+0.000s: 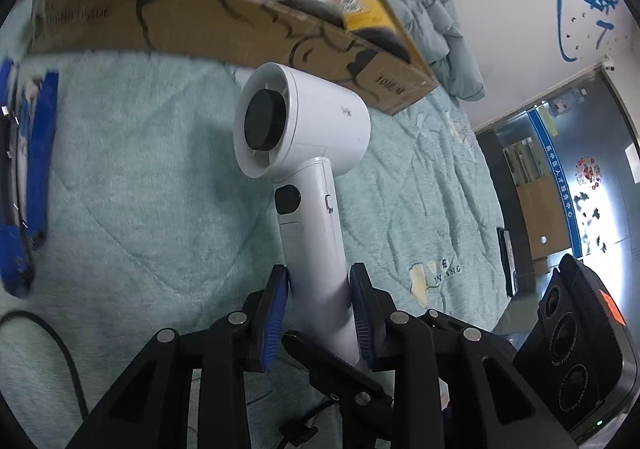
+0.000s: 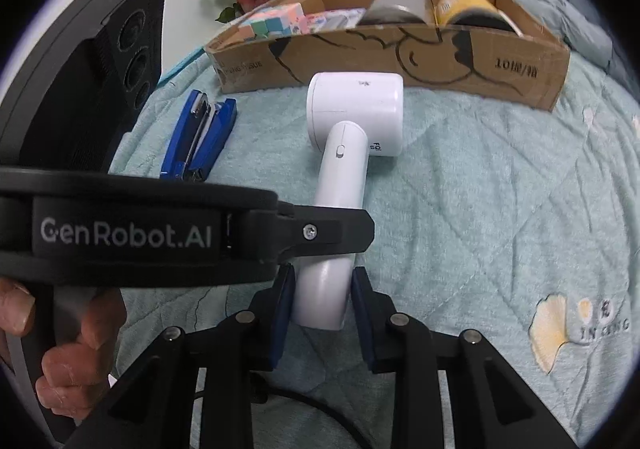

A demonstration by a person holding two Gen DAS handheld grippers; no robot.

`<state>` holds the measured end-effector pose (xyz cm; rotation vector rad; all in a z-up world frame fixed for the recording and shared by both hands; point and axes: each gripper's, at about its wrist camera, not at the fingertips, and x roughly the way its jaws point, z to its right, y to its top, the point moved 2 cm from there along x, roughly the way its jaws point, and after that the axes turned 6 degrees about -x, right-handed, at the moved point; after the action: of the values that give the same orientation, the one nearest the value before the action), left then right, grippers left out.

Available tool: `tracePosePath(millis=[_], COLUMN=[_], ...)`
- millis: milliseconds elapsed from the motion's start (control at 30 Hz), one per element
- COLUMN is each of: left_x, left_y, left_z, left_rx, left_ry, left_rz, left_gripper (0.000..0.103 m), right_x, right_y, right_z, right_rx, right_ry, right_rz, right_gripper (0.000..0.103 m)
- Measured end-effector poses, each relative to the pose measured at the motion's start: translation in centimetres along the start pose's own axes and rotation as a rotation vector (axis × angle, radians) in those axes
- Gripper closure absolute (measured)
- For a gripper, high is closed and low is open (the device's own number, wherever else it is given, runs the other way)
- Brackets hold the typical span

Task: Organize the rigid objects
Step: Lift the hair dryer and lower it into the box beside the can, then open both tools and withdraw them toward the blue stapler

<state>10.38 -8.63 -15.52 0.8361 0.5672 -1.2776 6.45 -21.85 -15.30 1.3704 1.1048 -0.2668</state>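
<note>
**Both grippers on the hair dryer handle**

I see my left gripper [image 1: 319, 285] pinching the white hair dryer [image 1: 304, 137] by its handle, nozzle end toward the cardboard box [image 1: 240, 37]. My right gripper [image 2: 322, 291] straddles the handle's end; whether it presses, I cannot tell. A blue stapler [image 2: 200, 137] lies near the box, left of the dryer.

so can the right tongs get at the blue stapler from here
Probably not yet. The right tongs sit around the handle end of the fan, and the left tongs, gripping that handle, lie across the way to the stapler on the left. Free the fan and swing round them first.
</note>
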Motion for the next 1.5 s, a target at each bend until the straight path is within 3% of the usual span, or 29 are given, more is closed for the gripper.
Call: tracePosePath(millis=[200,333,500,733,1000,1267,1367,1500], left_x=[-4.6,-8.1,-10.2,-10.0,-4.6,-1.1,-1.7,-4.0], left_y=[2.7,6.0,11.3,20.4,27.0,27.4,27.0,26.0], left_z=[1.8,2.6,3.1,2.0,-0.7,-2.8,-3.2,-2.9], left_rx=[0.07,0.115,0.152,0.159,0.091,0.072,0.066,0.09], left_ry=[0.017,0.018,0.02,0.022,0.024,0.099,0.065,0.099], left_rz=[0.122,0.207,0.255,0.215,0.08,-0.02,-0.006,0.078], left_gripper=[0.075,0.075,0.075,0.075,0.074,0.07,0.066,0.058], right_x=[-2.0,-3.1,-2.7,0.1,4.7,6.5,5.9,4.2], right_y=[3.8,7.5,12.2,18.4,21.4,21.1,20.9,20.4], right_z=[-0.6,-1.1,-1.1,0.6,3.7,4.4,4.6,4.7], right_rx=[-0.045,-0.092,-0.133,-0.101,0.024,0.082,0.105,0.111], right_ry=[-0.002,-0.01,-0.025,-0.033,-0.009,-0.031,-0.043,-0.067], right_rz=[0.098,0.171,0.223,0.204,0.108,0.047,0.072,0.134], right_gripper=[0.075,0.075,0.075,0.075,0.075,0.075,0.075,0.072])
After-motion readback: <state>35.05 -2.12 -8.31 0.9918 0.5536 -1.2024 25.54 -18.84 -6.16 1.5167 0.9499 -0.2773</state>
